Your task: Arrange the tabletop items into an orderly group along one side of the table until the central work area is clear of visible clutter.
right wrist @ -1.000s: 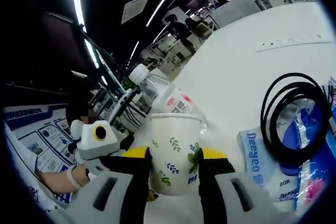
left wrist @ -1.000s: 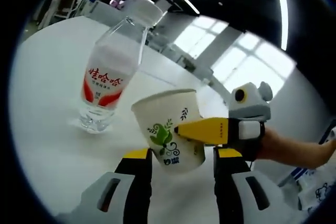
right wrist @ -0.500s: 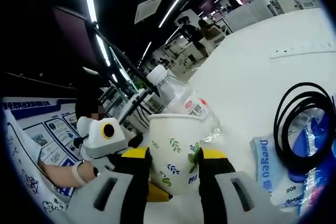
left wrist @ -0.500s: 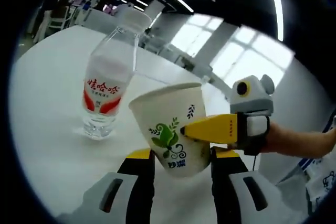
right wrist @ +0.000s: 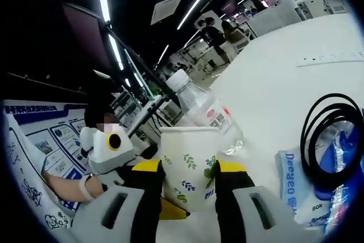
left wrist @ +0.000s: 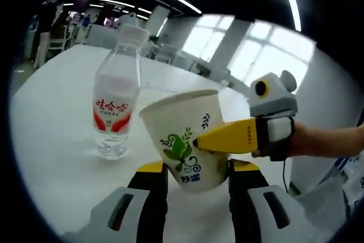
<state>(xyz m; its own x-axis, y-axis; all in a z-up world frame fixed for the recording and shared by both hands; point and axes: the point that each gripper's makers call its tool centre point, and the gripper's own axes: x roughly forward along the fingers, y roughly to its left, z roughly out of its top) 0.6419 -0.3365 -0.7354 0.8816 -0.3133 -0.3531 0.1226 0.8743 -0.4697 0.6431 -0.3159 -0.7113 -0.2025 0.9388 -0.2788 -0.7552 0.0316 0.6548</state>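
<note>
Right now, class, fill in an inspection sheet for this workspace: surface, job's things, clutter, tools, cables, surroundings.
Surface: white table, bare around the bottle.
Job's things: paper cup with leaf print, held between both tools; water bottle upright, capped, beside the cup.
Clutter: blue-and-white packets on the table.
Tools: left tool shut on the cup; right tool shut on it too.
Cables: black cable loop lying on the packets.
Surroundings: windows, ceiling light strips, people far off.
</note>
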